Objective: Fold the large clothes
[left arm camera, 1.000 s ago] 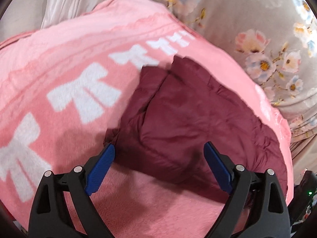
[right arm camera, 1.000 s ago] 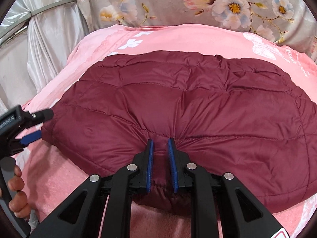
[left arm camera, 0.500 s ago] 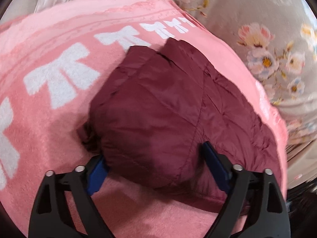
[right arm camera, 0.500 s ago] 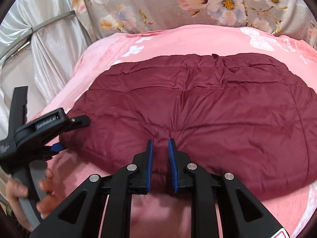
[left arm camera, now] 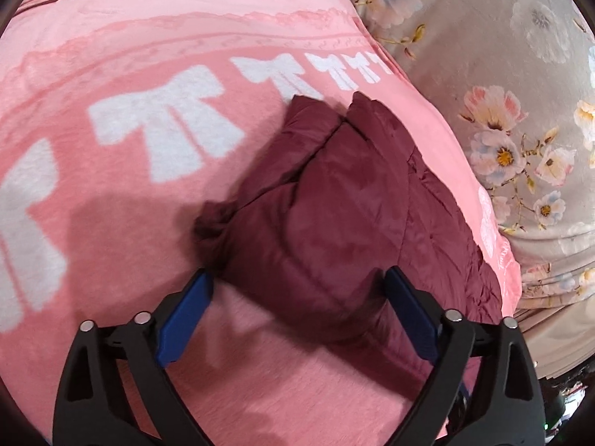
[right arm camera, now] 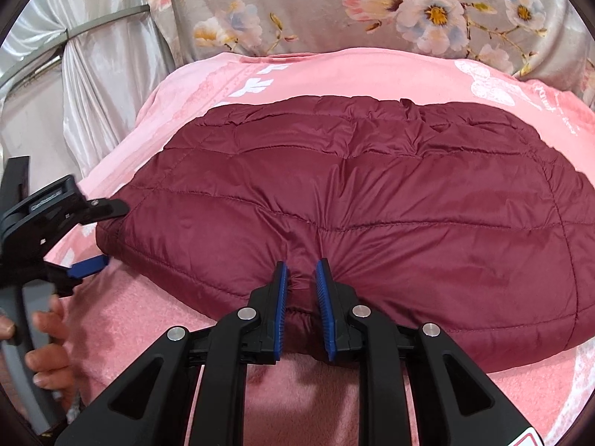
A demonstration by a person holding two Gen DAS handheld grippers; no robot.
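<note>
A maroon quilted puffer jacket (right arm camera: 353,193) lies folded on a pink blanket; it also shows in the left wrist view (left arm camera: 334,215). My right gripper (right arm camera: 301,278) is shut on a pinch of the jacket's near edge. My left gripper (left arm camera: 297,290) is open, its blue pads either side of the jacket's end, not closed on it. The left gripper also shows in the right wrist view (right arm camera: 100,238) at the jacket's left end, held by a hand.
The pink blanket (left arm camera: 130,193) with white bow prints covers the bed. Grey floral fabric (right arm camera: 372,7) lies behind it, and a silver curtain (right arm camera: 104,67) hangs at the left.
My left gripper has drawn back a little from the jacket's end and stays open. My right gripper keeps its pinch on the near edge.
</note>
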